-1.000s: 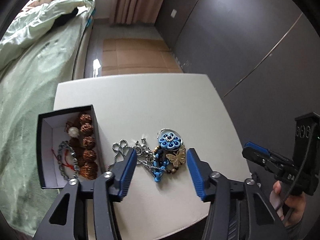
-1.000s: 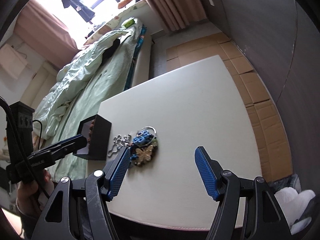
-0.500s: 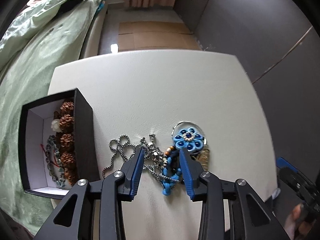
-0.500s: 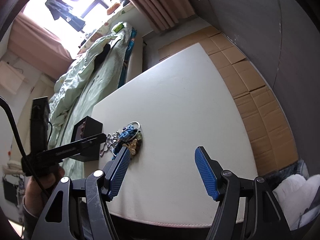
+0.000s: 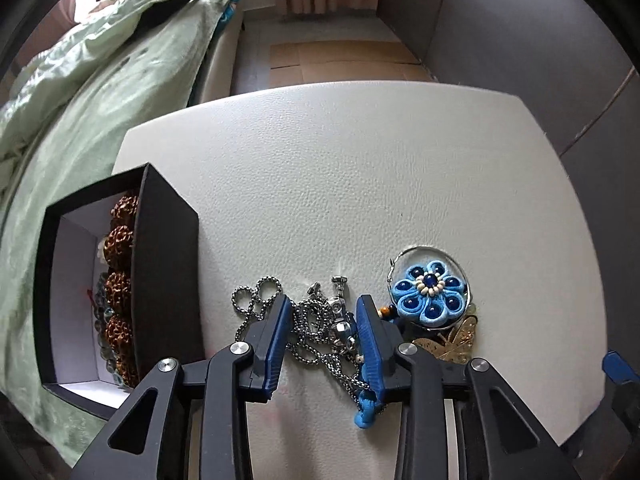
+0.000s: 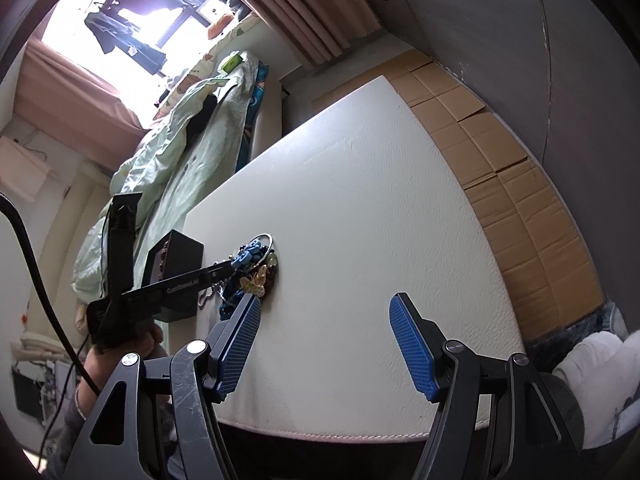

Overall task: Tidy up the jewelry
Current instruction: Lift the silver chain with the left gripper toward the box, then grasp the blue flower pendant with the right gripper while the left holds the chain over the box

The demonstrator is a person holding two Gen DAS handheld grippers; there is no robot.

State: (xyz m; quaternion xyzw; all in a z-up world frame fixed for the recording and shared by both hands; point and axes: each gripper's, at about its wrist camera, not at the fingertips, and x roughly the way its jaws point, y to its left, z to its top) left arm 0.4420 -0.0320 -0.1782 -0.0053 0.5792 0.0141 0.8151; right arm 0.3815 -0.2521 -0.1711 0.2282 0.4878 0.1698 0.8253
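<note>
At lower centre, the left gripper (image 5: 322,334), half-closed around the silver chain (image 5: 316,330), must pinch and lift toward the black box (image 5: 166,280); the right gripper (image 6: 324,350) hangs wide open, empty.

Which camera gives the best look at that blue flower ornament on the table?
The left wrist view: the blue flower ornament faces the lens, petals and beaded centre clear, beside the left gripper. The right wrist view shows it small and edge-on, partly hidden behind the left gripper's finger.
</note>
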